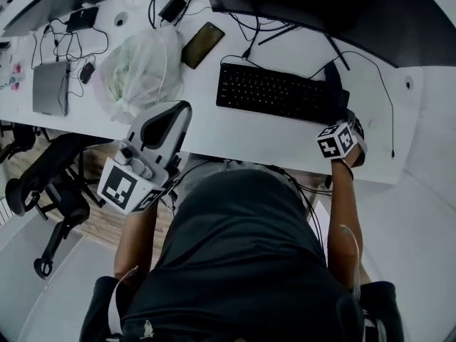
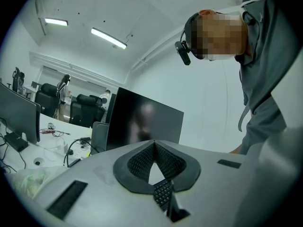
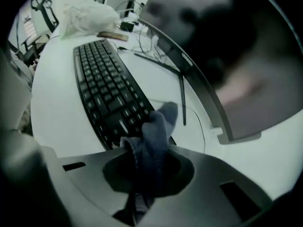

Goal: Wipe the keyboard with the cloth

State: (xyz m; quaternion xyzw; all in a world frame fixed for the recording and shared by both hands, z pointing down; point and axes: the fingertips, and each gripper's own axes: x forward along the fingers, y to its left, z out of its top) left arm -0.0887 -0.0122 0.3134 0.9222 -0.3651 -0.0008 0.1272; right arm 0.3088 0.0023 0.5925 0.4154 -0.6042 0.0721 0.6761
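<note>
Right hand-held gripper (image 3: 149, 161) pinching cloth (image 3: 157, 126) over keyboard (image 1: 274, 91) right end, arm stretched forward. Left hand-held gripper (image 2: 154, 144) pressed together, empty, at desk (image 1: 235, 137) edge.

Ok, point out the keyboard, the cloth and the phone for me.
keyboard (image 1: 274, 92), head view, middle of the key field.
cloth (image 3: 154, 138), right gripper view, on its bunched fold.
phone (image 1: 203, 45), head view, centre of its dark face.

Black keyboard (image 1: 274, 92); dark blue-grey cloth (image 3: 154, 136); white desk (image 1: 214, 130).
</note>
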